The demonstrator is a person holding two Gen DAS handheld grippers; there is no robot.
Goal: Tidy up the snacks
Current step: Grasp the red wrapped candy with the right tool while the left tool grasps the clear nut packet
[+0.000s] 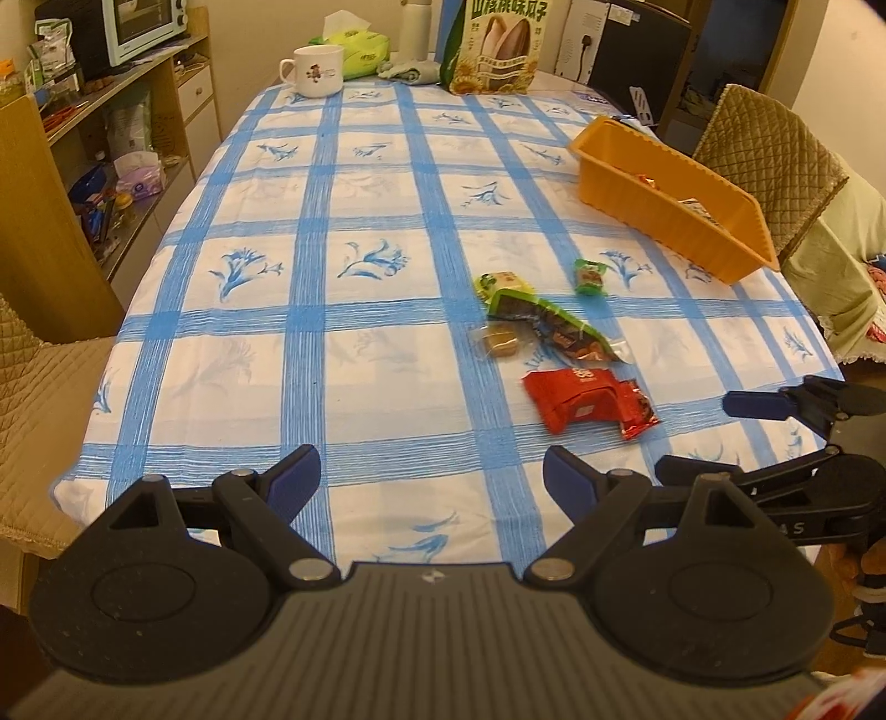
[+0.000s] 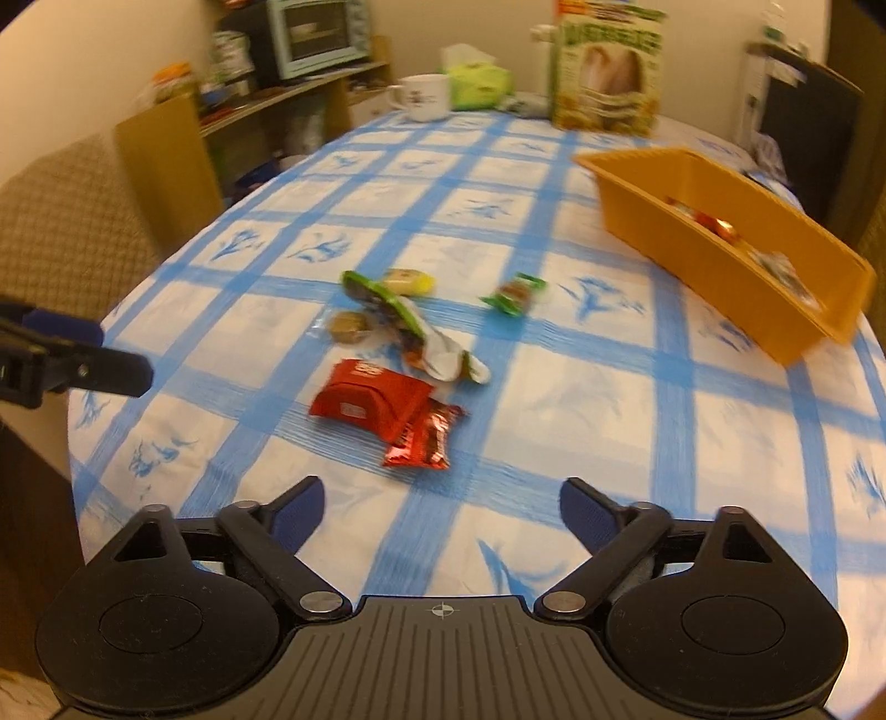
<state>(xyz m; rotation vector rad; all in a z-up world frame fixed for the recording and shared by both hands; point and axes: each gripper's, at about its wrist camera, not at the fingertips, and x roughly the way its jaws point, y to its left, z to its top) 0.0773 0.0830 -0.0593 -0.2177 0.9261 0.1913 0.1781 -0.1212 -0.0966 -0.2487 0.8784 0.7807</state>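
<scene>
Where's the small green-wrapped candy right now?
The small green-wrapped candy lies alone on the blue-checked tablecloth, between the orange plastic bin and the snack cluster.

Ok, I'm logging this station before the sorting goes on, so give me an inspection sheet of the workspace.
Surface: table under a blue checked tablecloth, flat.
Job's things: orange tray at the right edge, some wrapped snacks inside; loose on the cloth: red packets, long green packet, small brown snack, yellow-green snack, small green snack.
Clutter: mug, tissue pack, large sunflower seed bag, at the far end.
Grippers: left gripper open, empty; right gripper open, empty, near the red packets.
Cables: a plug and cord on the back wall.
Surroundings: shelf with toaster oven, padded chairs.
</scene>
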